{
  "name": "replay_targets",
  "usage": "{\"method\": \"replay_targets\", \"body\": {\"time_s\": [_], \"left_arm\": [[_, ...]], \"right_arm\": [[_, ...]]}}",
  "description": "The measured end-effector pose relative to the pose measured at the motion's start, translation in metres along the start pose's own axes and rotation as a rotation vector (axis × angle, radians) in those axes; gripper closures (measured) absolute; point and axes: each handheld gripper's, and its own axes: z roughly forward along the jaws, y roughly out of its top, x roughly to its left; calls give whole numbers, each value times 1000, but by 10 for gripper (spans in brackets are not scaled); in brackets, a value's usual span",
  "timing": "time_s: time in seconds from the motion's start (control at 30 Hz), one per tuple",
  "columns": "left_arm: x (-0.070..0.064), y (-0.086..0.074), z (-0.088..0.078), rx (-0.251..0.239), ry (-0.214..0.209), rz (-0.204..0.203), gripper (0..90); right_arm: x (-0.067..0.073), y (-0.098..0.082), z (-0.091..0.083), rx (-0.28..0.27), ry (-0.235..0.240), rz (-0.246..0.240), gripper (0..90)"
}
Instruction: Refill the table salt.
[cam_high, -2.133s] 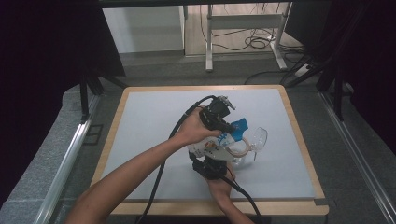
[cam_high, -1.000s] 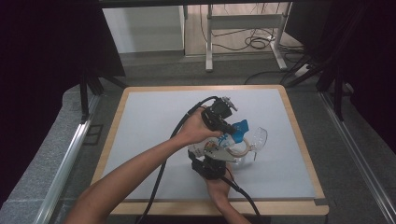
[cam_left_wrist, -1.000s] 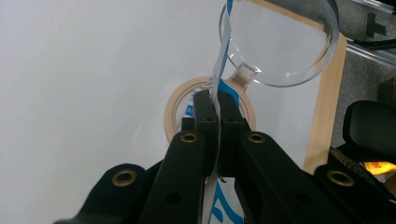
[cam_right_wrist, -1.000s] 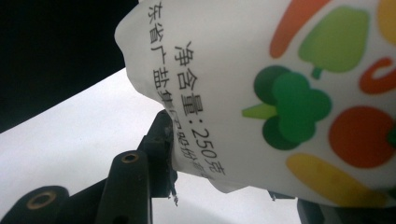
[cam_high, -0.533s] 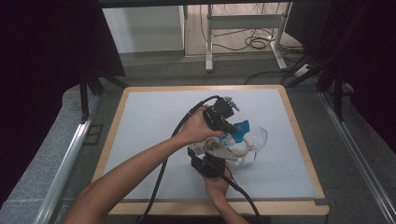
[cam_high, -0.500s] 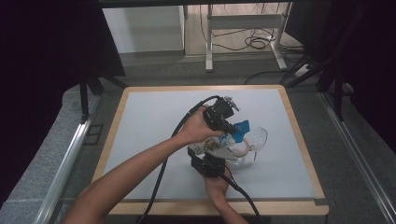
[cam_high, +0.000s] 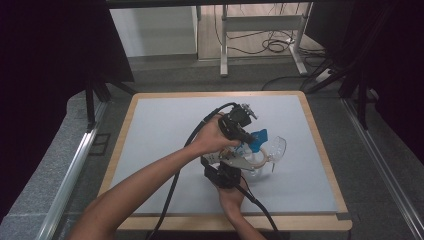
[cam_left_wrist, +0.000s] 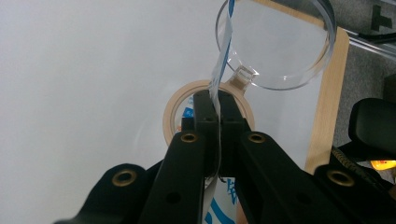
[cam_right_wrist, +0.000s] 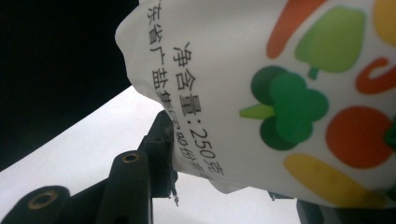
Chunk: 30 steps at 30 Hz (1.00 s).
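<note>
A white packet (cam_right_wrist: 261, 84) printed with vegetables and black text sits between the jaws of my right gripper (cam_right_wrist: 233, 175), which is shut on it; the left jaw presses its side. My left gripper (cam_left_wrist: 215, 100) is shut on the packet's thin blue-and-white edge (cam_left_wrist: 223, 51), held upright. Beneath it stands a clear jar with a beige rim (cam_left_wrist: 173, 109) and a hinged clear lid (cam_left_wrist: 280, 51) swung open. In the high view the left gripper (cam_high: 246, 136) holds the packet's blue top (cam_high: 258, 137) above the jar (cam_high: 255, 162), with the right gripper (cam_high: 238, 157) just in front.
The jar stands right of centre on a white board with a wooden border (cam_high: 150, 150). Black cables (cam_high: 175, 185) trail from both grippers toward the near edge. Metal rails (cam_high: 70, 170) run along the left, and a desk frame (cam_high: 260, 25) stands beyond the table.
</note>
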Motion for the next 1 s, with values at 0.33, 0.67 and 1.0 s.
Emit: {"method": "replay_targets", "body": {"time_s": [0.33, 0.67, 1.0], "left_arm": [[0, 0, 1, 2, 4, -4, 900], [2, 0, 2, 7, 1, -2, 900], [2, 0, 3, 14, -4, -5, 900]], "right_arm": [[-1, 0, 0, 0, 9, 5, 543], [-1, 0, 2, 1, 12, 3, 543], [-2, -1, 2, 1, 12, 4, 543]]}}
